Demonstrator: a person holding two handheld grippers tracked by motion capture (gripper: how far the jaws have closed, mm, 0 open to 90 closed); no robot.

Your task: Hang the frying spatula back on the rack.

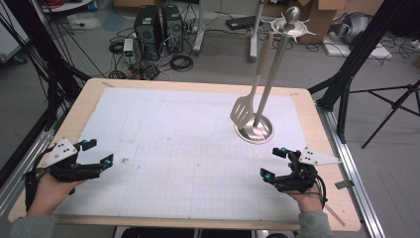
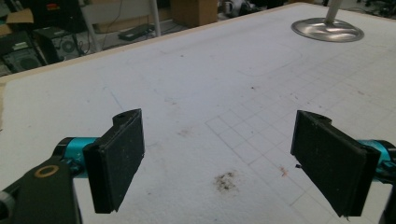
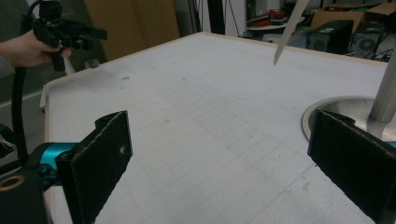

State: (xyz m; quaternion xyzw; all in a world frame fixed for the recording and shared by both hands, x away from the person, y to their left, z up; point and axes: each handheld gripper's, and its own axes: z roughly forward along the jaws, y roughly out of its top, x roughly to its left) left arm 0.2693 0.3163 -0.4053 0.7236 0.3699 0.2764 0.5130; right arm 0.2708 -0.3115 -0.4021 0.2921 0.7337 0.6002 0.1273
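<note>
the left gripper (image 1: 98, 152) sits near the table's left edge, held in a hand (image 1: 47, 191) that comes in over the near edge; its jaws stand wide apart with only bare white mat (image 1: 173, 163) between them. in the left gripper view the two black pads (image 2: 116, 158) frame a gridded stretch of mat with a small dark smudge (image 2: 226, 181) just ahead of them, and the round steel base (image 2: 327, 30) lies far ahead and to the right of the fingers.

the right gripper (image 1: 275, 163) is close to the table's right edge, also with its jaws wide and nothing between them. just beyond its fingers, well apart from them, stands the utensil stand (image 1: 270, 79), upright on its round base. a slotted spatula (image 1: 245, 106) with a pale handle hangs from the stand's top, its blade just above the base rim. in the right gripper view the base (image 3: 336, 109) is just past the right-hand pad (image 3: 350, 163), the pole rising beside it.

between the two grippers the mat is open across the whole middle. the wooden table edge (image 1: 198, 223) shows as a narrow border around the mat.
</note>
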